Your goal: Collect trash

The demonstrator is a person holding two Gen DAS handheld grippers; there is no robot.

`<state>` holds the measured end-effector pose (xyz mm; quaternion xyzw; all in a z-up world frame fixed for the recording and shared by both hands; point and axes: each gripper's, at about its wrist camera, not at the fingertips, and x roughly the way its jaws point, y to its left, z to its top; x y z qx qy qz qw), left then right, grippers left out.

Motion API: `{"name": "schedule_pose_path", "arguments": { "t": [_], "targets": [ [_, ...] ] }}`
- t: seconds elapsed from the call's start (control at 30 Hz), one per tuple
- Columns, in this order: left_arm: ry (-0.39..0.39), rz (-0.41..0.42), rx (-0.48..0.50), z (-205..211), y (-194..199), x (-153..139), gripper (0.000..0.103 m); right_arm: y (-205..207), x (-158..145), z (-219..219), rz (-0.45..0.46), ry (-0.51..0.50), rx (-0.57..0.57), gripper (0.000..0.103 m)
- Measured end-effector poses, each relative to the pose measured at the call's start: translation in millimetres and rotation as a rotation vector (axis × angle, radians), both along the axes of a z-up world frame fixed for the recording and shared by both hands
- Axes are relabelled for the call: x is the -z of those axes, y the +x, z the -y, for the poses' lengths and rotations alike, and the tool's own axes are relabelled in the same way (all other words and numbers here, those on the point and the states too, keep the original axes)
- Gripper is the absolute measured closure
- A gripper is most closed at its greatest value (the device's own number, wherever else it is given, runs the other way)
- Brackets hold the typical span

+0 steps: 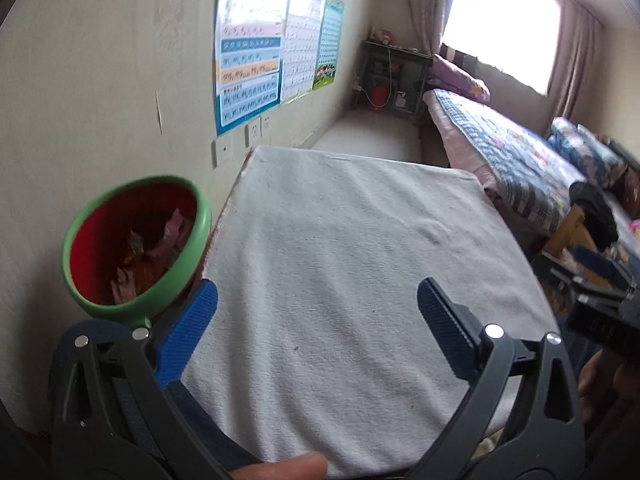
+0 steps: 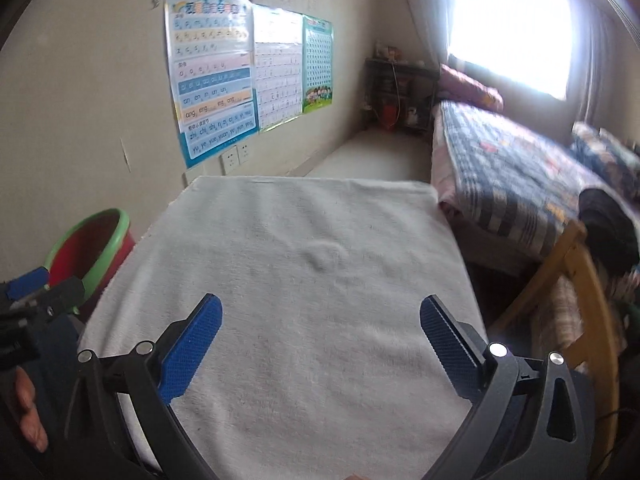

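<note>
Left hand-held gripper [image 1: 316, 296] hangs over the white-clothed counter [image 1: 340, 264], blue fingers spread wide, nothing between them. Right hand-held gripper [image 2: 320, 312] likewise gapes empty above the cloth. Just off the counter's left edge, against the wall, sits the green-rimmed red bin [image 1: 136, 244] with crumpled trash [image 1: 152, 252] inside. Beyond, posters [image 2: 216, 76] on the wall and a quilted bed [image 2: 516, 172].
</note>
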<state>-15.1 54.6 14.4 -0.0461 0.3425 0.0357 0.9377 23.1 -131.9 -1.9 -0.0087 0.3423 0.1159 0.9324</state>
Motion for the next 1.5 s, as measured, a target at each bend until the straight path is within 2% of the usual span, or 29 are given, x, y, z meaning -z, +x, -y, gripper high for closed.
{"name": "schedule_pose_path", "arguments": {
  "t": [0.1, 0.27, 0.5, 0.83, 1.17, 1.5],
  "targets": [
    [0.050, 0.017, -0.002, 8.0, -4.0, -0.1, 0.005, -1.7, 2.4, 11.3, -0.014, 0.035, 0.029, 0.007],
    [0.065, 0.014, -0.004, 11.2, -3.1, 3.6, 0.005, -8.0, 4.9, 12.7, -0.019, 0.026, 0.029, 0.007],
    [0.029, 0.037, 0.001, 12.4, -8.1, 0.2, 0.005, -17.6, 0.7, 11.4, 0.012, 0.022, 0.014, 0.007],
    [0.029, 0.027, -0.004, 13.5, -10.9, 2.9, 0.005, -22.5, -6.5, 13.0, 0.056, 0.031, 0.018, 0.007],
    [0.029, 0.030, 0.019, 15.6, -9.3, 5.1, 0.005, -22.1, 1.5, 4.8, 0.041, 0.003, -0.006, 0.007],
    [0.044, 0.030, 0.039, 19.9, -10.0, 4.3, 0.005, -21.4, 3.5, 8.0, 0.028, 0.008, 0.020, 0.007]
  ]
}}
